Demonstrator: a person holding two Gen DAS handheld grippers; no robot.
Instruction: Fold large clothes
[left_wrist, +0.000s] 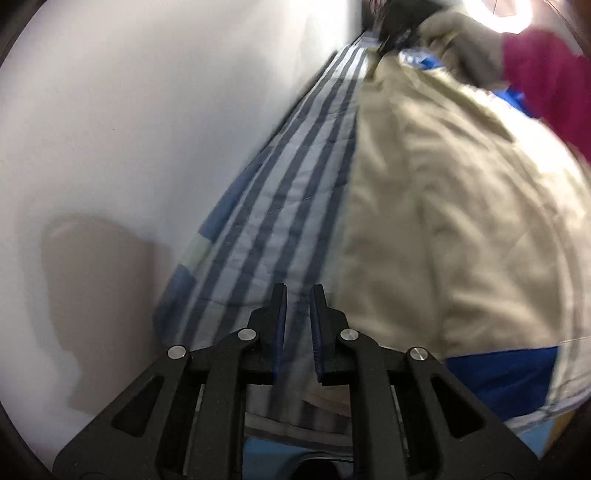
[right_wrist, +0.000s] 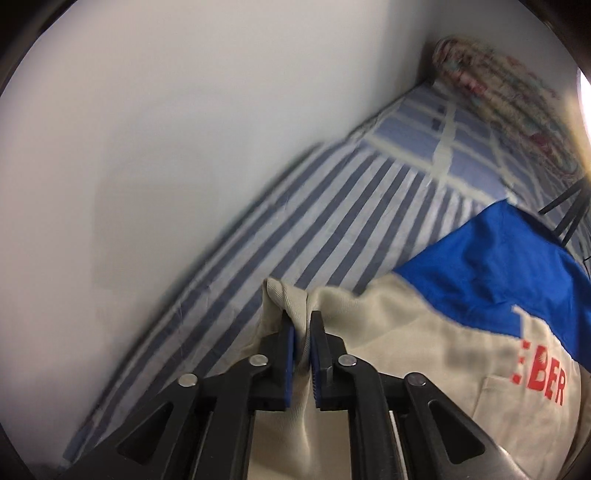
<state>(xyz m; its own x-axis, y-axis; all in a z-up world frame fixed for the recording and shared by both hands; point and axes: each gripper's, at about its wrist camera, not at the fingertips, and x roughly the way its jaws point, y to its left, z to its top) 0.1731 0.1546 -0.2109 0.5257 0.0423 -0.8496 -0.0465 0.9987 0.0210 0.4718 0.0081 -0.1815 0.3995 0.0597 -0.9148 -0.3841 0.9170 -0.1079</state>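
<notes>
Two claws in play, both aimed steeply down at a bed against a white wall (left_wrist: 147, 129).

Left wrist view: we see the left claw (left_wrist: 298, 295) with its jaws a narrow gap apart over the striped bedsheet (left_wrist: 280, 192). Only sheet shows in the gap; we see nothing pinched there, so we read it as open, barely. The beige work jacket (left_wrist: 443, 206) lies just right of the claw, spread over the sheet, with a blue panel (left_wrist: 502, 373) at its lower edge. Far top right, blurred, a gloved hand (left_wrist: 465, 44) with a magenta sleeve (left_wrist: 554, 81) holds the other tool at the jacket's far edge.

Right wrist view: the right claw (right_wrist: 300, 317) has a bunched fold of the jacket (right_wrist: 424, 350) between its blue pads (right_wrist: 291, 350), and cloth pokes up past the tips. The jaws stand slightly apart; cloth fills the gap, so we call it gripping the jacket. The jacket runs off right, with a blue shoulder (right_wrist: 498, 266) and red lettering (right_wrist: 543, 380) above a chest pocket. A patterned pillow (right_wrist: 498, 96) sits at the bed's far end.
</notes>
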